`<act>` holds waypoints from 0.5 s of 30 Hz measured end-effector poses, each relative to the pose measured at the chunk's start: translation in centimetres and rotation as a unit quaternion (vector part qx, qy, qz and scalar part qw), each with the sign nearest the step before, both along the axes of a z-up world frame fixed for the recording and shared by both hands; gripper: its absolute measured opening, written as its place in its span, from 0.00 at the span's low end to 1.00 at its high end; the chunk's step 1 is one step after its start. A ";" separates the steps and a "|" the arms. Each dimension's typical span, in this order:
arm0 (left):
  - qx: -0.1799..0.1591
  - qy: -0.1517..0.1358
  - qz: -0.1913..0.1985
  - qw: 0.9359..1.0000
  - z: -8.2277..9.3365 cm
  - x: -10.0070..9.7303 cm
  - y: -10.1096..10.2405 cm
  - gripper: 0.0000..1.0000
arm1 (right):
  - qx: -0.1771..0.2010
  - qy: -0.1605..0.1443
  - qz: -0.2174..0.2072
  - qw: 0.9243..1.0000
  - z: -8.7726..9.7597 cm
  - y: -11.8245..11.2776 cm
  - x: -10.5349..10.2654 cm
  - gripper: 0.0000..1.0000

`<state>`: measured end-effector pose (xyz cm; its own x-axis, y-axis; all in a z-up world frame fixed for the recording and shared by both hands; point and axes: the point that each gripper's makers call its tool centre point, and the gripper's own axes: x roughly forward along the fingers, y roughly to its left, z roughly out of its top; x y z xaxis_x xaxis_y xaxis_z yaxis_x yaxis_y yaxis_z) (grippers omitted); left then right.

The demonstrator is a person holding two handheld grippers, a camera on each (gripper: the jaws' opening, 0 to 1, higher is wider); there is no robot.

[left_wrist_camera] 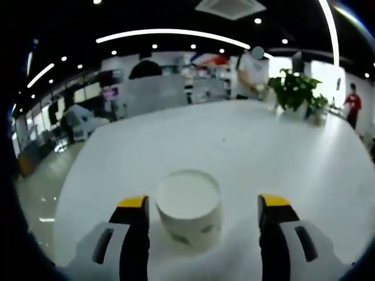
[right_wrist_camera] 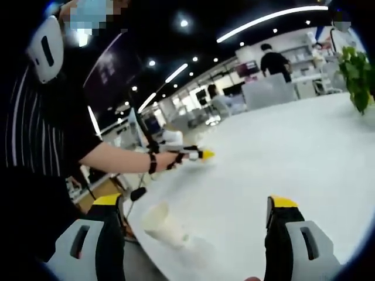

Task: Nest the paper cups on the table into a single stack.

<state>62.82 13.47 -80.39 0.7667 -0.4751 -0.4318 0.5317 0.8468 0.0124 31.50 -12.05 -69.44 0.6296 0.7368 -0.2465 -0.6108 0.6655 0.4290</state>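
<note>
Cups are what I am gathering, and I judge I am at the reach-and-grasp step, with nothing nested yet. In the left gripper view one paper cup stands upright on the white surface, mouth open toward the ceiling, long axis straight up, sitting between the jaws of my left claw but nearer the left jaw; the jaws are spread and I cannot tell whether that one touches the wall. In the right gripper view a second cup lies tipped on its side near the surface's edge, its long axis slanting across the view, mouth toward the upper left, base toward the lower right. My right claw is spread wide and empty around it. Next, I think, I close the left on the standing cup, and the right must take the lying cup across its wall and turn it upright.
</note>
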 end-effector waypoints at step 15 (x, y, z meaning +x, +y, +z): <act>-0.014 0.003 -0.004 1.000 0.0 0.4 0.1 0.41 | 0.003 0.013 0.000 1.000 -0.6 0.0 -0.2 1.00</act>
